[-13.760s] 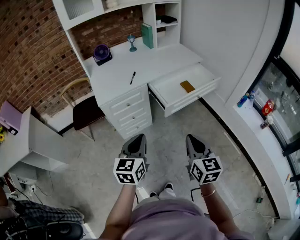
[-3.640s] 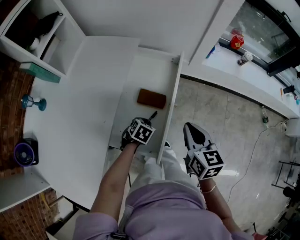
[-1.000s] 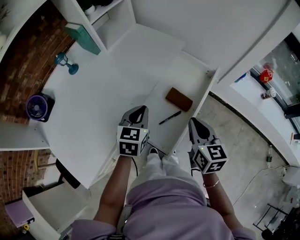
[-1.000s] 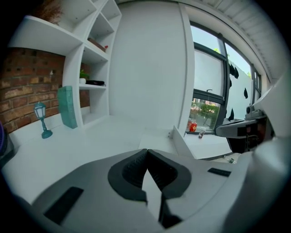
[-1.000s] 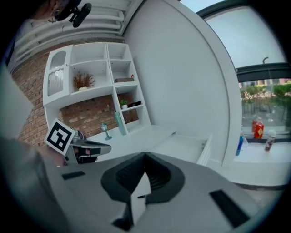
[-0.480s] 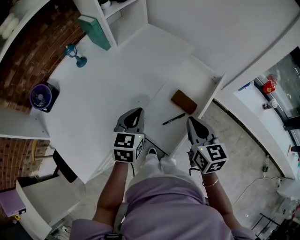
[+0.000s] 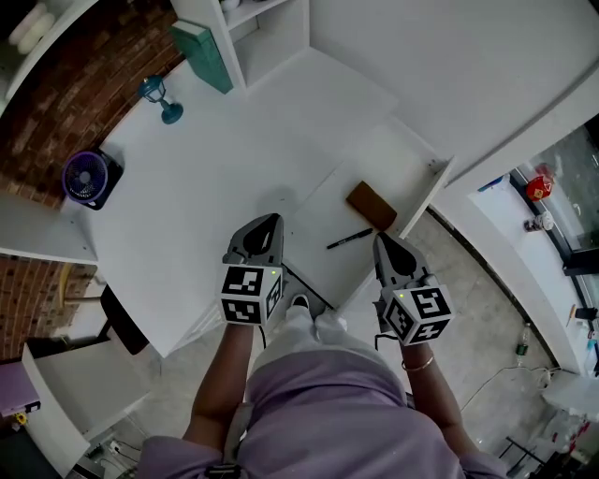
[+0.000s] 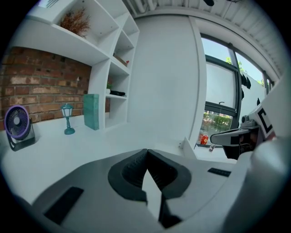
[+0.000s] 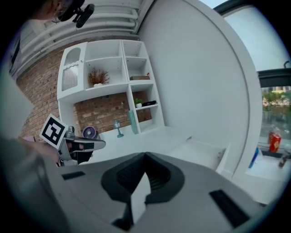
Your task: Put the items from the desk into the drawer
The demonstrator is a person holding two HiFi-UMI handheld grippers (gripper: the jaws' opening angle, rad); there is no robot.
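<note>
The white drawer [image 7: 436, 180] stands open at the desk's right end. In it lie a brown flat case [image 7: 372, 205] and a black pen [image 7: 349, 239], side by side. My left gripper [image 7: 273, 221] hovers over the desk's near edge, just left of the drawer, shut and empty. My right gripper [image 7: 379, 240] hangs by the drawer's front panel, near the pen, also shut with nothing in it. In the left gripper view the jaws [image 8: 146, 151] meet at their tips; in the right gripper view the right gripper [image 9: 145, 154] shows the same.
On the white desk top [image 7: 215, 168] stand a purple fan [image 7: 91, 176], a small teal lamp [image 7: 161, 96] and a teal book [image 7: 201, 42] by the shelf unit [image 7: 267, 28]. A dark chair [image 7: 122, 323] sits below left. A window ledge [image 7: 524, 201] with bottles runs at right.
The pen, first on the desk top, then held by my left gripper over the drawer, now lies loose in the drawer. My left gripper has drawn back; over the last second both barely move.
</note>
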